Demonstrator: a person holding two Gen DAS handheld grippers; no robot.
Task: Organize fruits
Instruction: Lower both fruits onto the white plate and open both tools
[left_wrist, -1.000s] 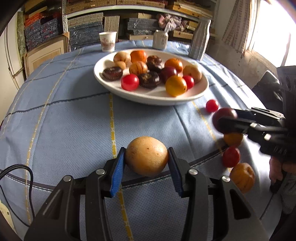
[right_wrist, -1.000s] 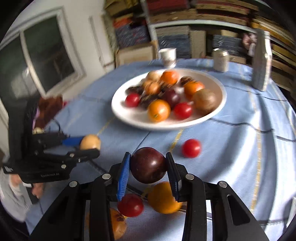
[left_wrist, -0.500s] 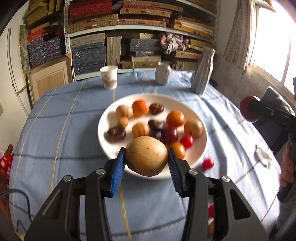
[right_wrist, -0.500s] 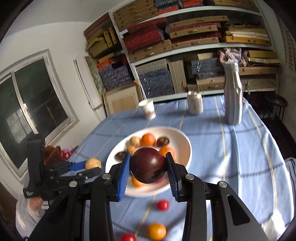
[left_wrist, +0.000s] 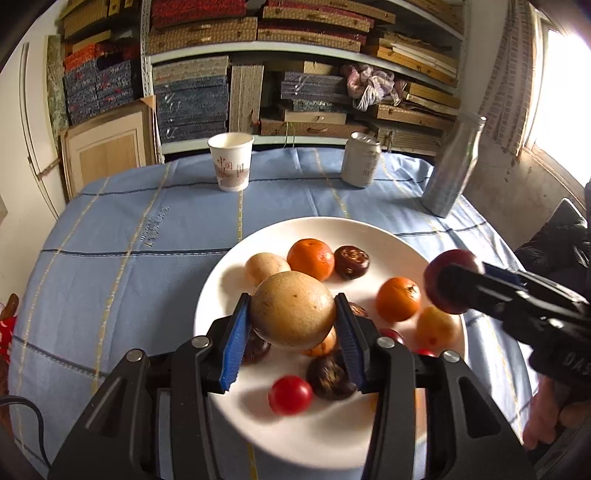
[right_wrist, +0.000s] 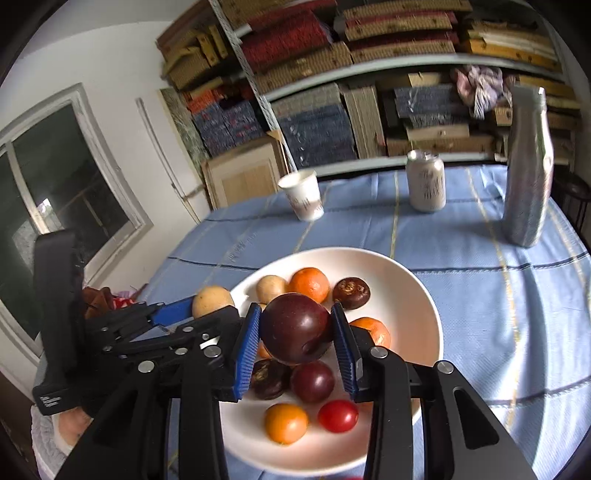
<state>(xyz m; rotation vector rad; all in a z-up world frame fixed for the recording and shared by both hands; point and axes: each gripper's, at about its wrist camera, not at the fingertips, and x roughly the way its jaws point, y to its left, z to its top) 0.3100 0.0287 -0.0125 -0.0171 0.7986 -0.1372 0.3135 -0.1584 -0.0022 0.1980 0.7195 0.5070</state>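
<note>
Left wrist view: a round tan fruit is clamped between the blue-padded fingers of the left gripper, which are closed partway around it. It is held above the near part of a white plate on the blue-clothed desk. On the plate are seen mandarins, a dark brown fruit, a smaller tan fruit and a cherry tomato. At right, the right gripper is seen over the plate's edge with a dark red plum. A paper cup, a can and a silver bottle are stood at the far side.

Right wrist view: the plum is gripped between the right gripper's fingers, narrowly parted to its width, above the plate. A second plum, a yellow-orange fruit and a tomato are noted beneath. At left, the left gripper is seen carrying the tan fruit beside the plate's rim.
</note>
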